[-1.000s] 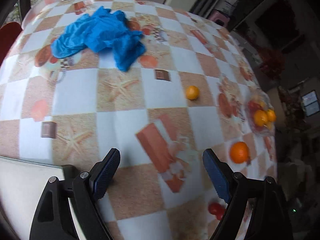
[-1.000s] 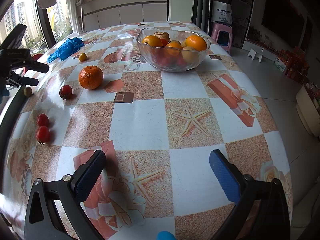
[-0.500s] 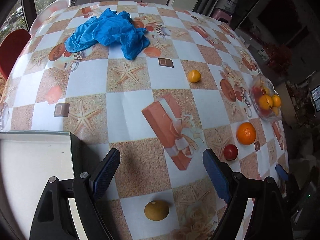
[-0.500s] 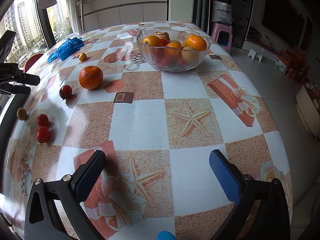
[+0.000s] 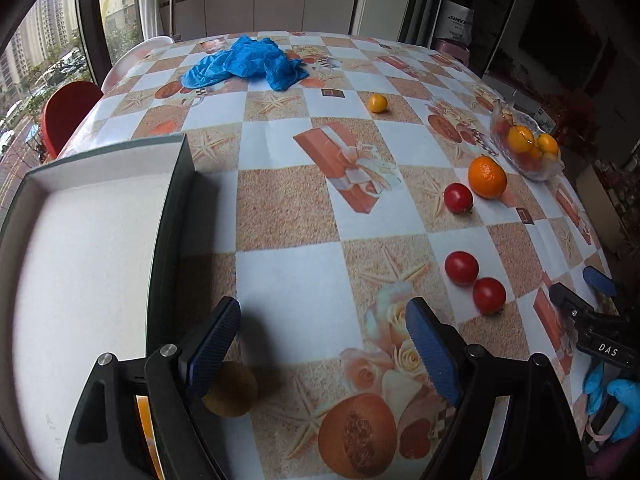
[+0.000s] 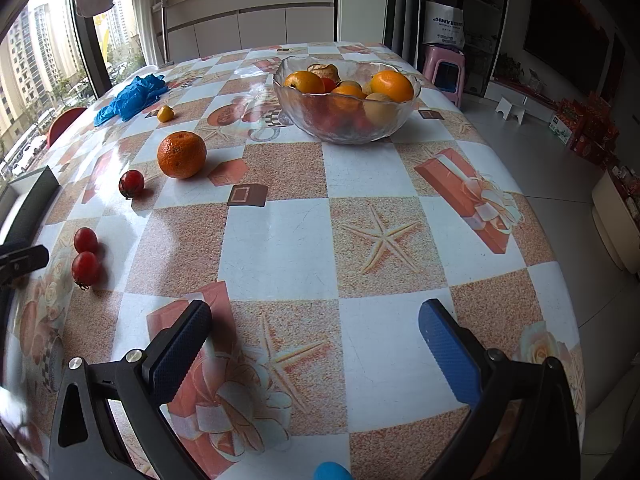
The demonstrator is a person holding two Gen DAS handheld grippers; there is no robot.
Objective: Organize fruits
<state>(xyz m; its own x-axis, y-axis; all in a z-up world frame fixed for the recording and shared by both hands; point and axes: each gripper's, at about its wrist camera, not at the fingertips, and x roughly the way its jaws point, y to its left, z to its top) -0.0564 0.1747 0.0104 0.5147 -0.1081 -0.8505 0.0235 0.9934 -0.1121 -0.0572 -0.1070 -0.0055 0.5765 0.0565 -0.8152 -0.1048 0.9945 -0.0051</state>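
Left wrist view: we carry the left gripper (image 5: 322, 344) spread and empty, the brown fruit (image 5: 232, 390) at lower left just beside its left finger, likely our next pick. Loose tomatoes (image 5: 461, 267) lie mid-right; the glass bowl (image 5: 538, 172) waits upper right.

Daylight came from the windows (image 6: 36, 80) on the left and lit both views evenly and brightly. It laid a pale glare on the far left of the tabletop (image 6: 280, 232), and soft shadows fell to the right of the fruit. The room on the far right stayed dim. Fisheye bending curved the edges and blackened the corners. The pictures were sharp.
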